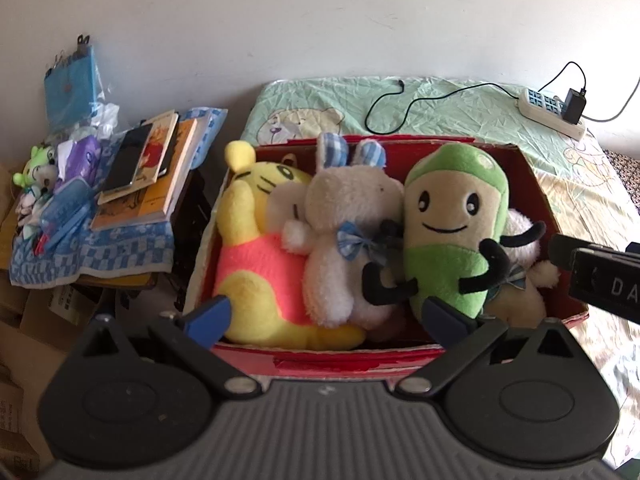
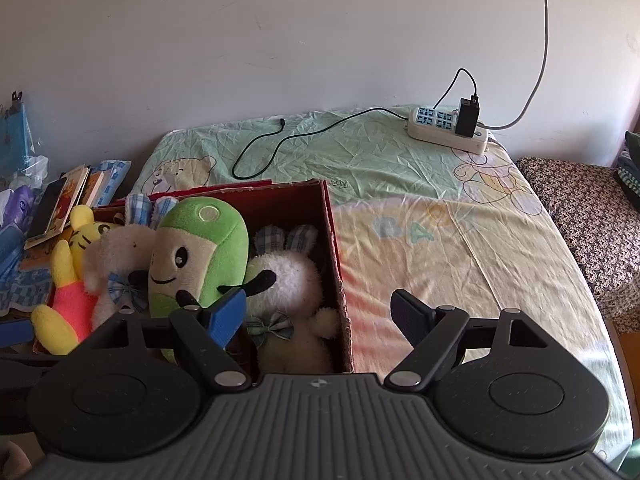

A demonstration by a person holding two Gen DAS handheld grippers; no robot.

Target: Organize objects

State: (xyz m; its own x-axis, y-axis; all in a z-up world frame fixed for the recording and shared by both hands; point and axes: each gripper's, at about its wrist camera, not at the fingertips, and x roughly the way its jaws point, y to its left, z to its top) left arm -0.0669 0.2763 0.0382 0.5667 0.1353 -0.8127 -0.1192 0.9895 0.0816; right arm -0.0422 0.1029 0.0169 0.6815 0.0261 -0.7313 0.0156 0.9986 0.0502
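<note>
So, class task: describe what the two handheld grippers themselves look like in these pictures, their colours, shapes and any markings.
Both look alike. The left gripper and right gripper each have a grey ribbed body, two round black discs, black linkage arms with silver pivot screws, and flat fingers with blue pads. White lettering, "DA", shows on the right gripper where it enters the left wrist view. No hands, sleeves or gripper cables are visible.

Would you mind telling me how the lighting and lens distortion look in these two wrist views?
Left wrist view: soft daylight, the bed sheet washed out at right, dark corners, and the red box rim bowed by the fisheye. Right wrist view: sunlight glares on the sheet beside the box, the box's interior is shadowed around the white bunny, and the wall edge curves.
</note>
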